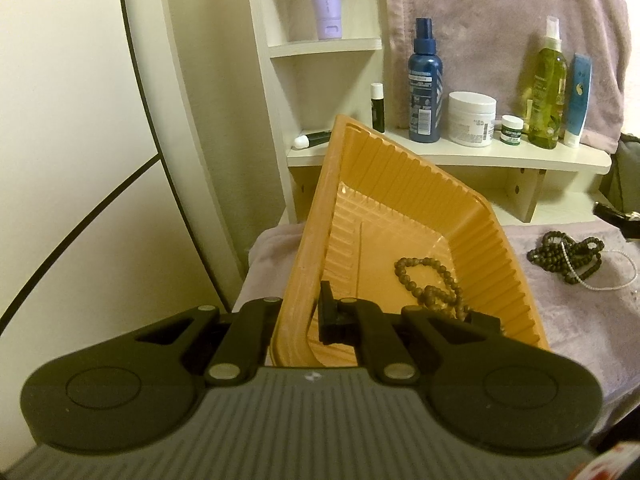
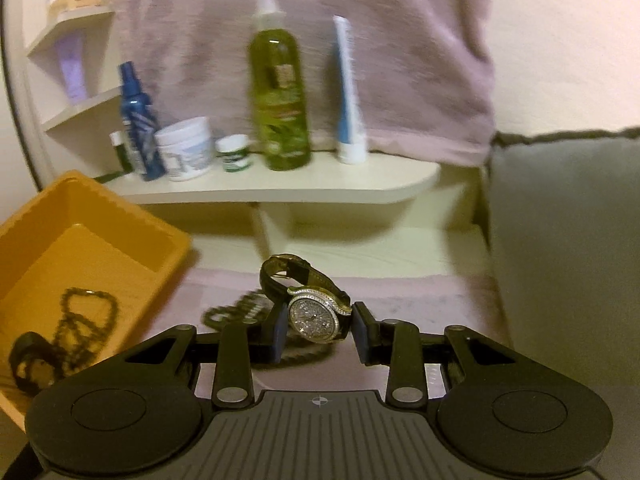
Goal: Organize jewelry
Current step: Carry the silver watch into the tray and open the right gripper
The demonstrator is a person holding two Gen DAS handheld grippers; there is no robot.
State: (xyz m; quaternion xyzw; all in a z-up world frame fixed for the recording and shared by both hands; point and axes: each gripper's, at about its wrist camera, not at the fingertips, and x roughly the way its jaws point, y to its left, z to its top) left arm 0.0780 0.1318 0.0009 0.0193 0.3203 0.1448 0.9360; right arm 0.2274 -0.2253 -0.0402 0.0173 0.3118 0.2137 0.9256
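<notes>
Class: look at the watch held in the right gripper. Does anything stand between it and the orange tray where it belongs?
Nothing visible does. The watch sits in the right gripper, and the orange tray lies open to its left, holding only a bead string.

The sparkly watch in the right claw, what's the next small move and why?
Probably carry the crystal-faced watch with the dark strap, pinched in the right claw, leftward over the orange ribbed plastic tray. The left claw grips the tray's wall, tilting it, and a brown bead strand already lies inside.
</notes>
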